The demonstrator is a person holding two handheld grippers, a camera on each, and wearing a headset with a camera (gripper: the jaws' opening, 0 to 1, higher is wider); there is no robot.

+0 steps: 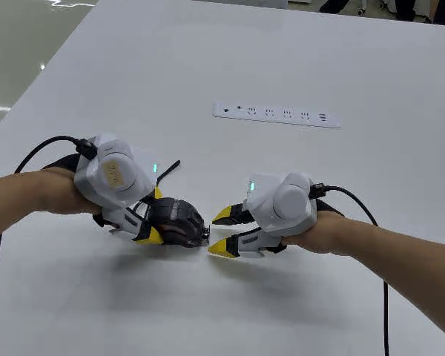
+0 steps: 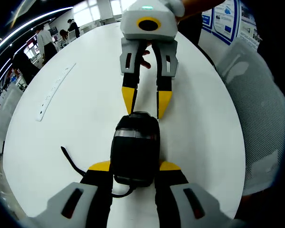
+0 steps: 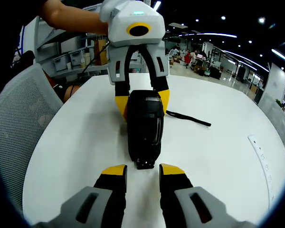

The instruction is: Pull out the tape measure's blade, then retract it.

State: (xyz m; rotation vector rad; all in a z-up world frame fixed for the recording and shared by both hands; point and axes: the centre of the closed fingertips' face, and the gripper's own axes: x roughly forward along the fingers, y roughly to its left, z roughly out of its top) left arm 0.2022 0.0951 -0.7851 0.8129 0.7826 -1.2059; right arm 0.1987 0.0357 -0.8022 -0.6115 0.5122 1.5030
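An open-plan office — strip lights (image 3: pixel 213 34) overhead, people (image 2: pixel 44 39) in the background, a mesh chair (image 3: pixel 16 133).

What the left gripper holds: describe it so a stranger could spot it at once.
On the white workbench, nearer the person than the white power strip, the right gripper faces the left gripper. Clamped in the left one is the tape measure: a chunky black case trailing a thin black strap, unlike the flat white strip.

tape measure (image 1: pixel 179 222) looks like glossy black plastic, the left claw (image 1: pixel 154 215) and right claw (image 1: pixel 221 232) are smooth white plastic with yellow tips, and the desk (image 1: pixel 297 52) is matt white.
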